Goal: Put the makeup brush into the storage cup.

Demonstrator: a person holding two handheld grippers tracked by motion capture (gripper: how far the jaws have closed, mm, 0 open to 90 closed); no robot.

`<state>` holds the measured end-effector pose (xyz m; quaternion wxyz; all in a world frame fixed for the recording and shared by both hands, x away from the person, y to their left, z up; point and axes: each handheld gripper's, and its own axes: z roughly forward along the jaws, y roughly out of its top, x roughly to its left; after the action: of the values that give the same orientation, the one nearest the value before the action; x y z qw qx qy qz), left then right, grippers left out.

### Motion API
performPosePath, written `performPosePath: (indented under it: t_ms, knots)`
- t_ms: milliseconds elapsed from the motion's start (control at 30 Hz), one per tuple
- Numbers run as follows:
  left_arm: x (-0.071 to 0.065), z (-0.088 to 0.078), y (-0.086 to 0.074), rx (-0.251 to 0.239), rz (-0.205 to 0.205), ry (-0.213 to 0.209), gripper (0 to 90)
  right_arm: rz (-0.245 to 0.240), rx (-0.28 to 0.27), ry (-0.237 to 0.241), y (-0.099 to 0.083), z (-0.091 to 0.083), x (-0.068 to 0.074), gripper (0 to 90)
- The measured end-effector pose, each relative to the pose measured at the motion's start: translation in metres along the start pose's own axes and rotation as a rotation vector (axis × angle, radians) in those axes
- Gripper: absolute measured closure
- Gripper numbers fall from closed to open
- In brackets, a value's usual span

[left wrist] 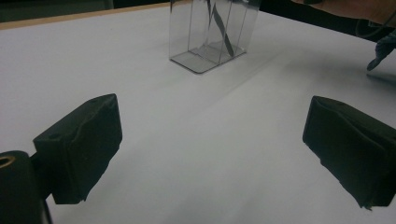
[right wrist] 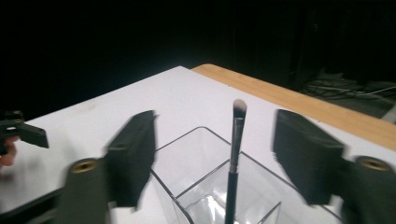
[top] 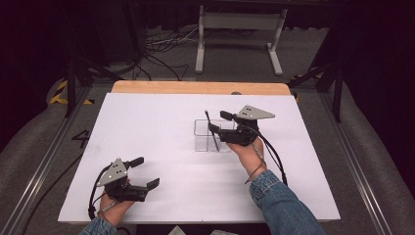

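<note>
A clear plastic box (top: 205, 142) with compartments stands right of the table's middle. A dark makeup brush (top: 211, 128) leans upright in it, bristles up. My right gripper (top: 219, 122) hovers over the box with its jaws open on either side of the brush, and neither pad touches it. In the right gripper view the brush (right wrist: 237, 135) rises from the box (right wrist: 196, 186) between the spread jaws of the right gripper (right wrist: 219, 154). My left gripper (top: 147, 172) rests open near the front left with nothing in it. The left gripper (left wrist: 212, 140) faces the box (left wrist: 196, 60) from afar.
A white sheet (top: 161, 127) covers the table, with a wooden strip (top: 195, 88) along its far edge. Cables and a white stand (top: 240, 34) lie on the floor beyond. The person's right hand (left wrist: 355, 9) shows at the top right of the left gripper view.
</note>
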<state>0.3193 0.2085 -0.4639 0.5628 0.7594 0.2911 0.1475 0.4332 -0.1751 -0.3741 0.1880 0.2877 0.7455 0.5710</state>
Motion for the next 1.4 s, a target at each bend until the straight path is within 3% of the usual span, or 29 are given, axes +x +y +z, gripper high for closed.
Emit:
performPosePath:
  t_ms: [133,400,533,767,967,1400]
  knots:
    - [0.0,0.0,0.0,0.001,0.001,-0.001,5.4,-0.063,0.01,-0.026,0.005,-0.006,0.007,14.9]
    - [0.0,0.0,0.0,0.0,0.009,-0.008,4.9,-0.054,0.024,-0.023,0.01,-0.029,0.01,2.9]
    - [0.001,0.0,0.001,-0.005,-0.003,-0.012,4.8,-0.084,0.015,-0.028,0.007,-0.046,0.011,1.9]
    - [0.0,0.001,0.001,-0.006,0.0,-0.034,3.9,-0.075,0.007,-0.029,0.003,-0.068,0.007,0.6]
    - [0.0,0.001,0.002,-0.01,-0.006,-0.046,2.7,-0.109,0.014,-0.041,-0.001,-0.085,0.004,0.6]
    - [-0.001,0.0,0.002,-0.02,0.002,-0.053,0.0,-0.122,0.008,-0.025,-0.021,-0.111,0.007,0.1]
